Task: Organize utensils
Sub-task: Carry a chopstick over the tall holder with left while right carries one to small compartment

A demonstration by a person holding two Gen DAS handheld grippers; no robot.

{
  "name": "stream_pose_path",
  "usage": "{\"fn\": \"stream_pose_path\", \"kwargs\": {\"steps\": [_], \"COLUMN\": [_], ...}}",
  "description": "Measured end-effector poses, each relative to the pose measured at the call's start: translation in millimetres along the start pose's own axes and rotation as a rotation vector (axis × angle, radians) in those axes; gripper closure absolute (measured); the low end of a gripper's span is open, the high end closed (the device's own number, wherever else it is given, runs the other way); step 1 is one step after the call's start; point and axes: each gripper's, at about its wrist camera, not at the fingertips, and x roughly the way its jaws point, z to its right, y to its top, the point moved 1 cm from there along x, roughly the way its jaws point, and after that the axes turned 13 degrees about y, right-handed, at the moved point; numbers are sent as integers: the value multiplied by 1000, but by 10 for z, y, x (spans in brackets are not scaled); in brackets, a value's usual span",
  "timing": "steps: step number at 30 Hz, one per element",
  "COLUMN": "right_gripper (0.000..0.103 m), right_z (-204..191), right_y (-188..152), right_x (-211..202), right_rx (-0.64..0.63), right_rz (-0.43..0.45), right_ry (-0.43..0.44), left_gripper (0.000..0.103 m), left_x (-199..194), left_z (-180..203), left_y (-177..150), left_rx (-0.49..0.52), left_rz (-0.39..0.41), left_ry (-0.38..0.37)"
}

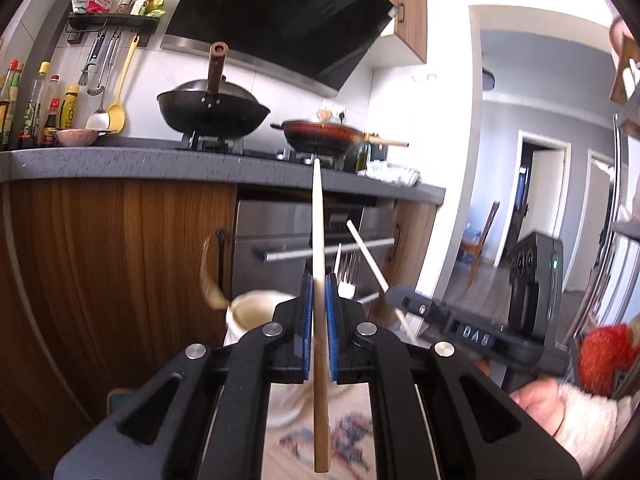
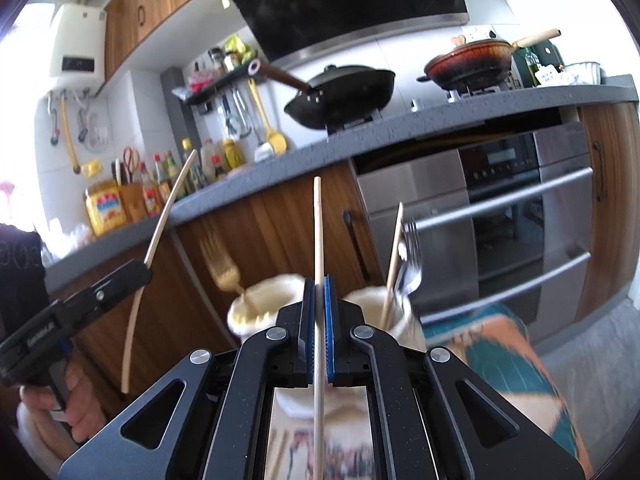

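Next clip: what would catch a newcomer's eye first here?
Each gripper clamps one chopstick upright between blue pads: the left gripper on the thicker chopstick, the right gripper on a thinner chopstick. Just beyond stand two cream holders, one with a wooden fork, the other with metal forks. Behind, a black wok sits on the stove.

Ahead at twelve o'clock, two pale holders: left cup (image 2: 262,304) with a wooden fork (image 2: 224,270) leaning to eleven, right cup (image 2: 394,316) crowded by a metal fork (image 2: 412,256) and chopstick (image 2: 394,260). Open gap above both rims. Beyond, wooden cabinet (image 2: 272,216) and oven (image 2: 500,216) blocking. Other gripper (image 2: 120,280) at nine o'clock.
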Motion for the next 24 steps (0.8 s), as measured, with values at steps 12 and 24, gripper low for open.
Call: {"fn": "stream_pose_path", "kwargs": {"steps": [12, 24], "right_gripper": [98, 98], "right_z": [387, 447], "right_y": [303, 128], "right_x": [586, 820], "right_rx": [38, -49], "right_rz": [108, 104], "right_ry": [26, -58], "left_gripper": [97, 97], "left_x": [868, 1040], "left_z": [-6, -47], "left_y": [201, -16], "left_rx": [-31, 34], "left_rz": [47, 77], "left_ry": [75, 116]}}
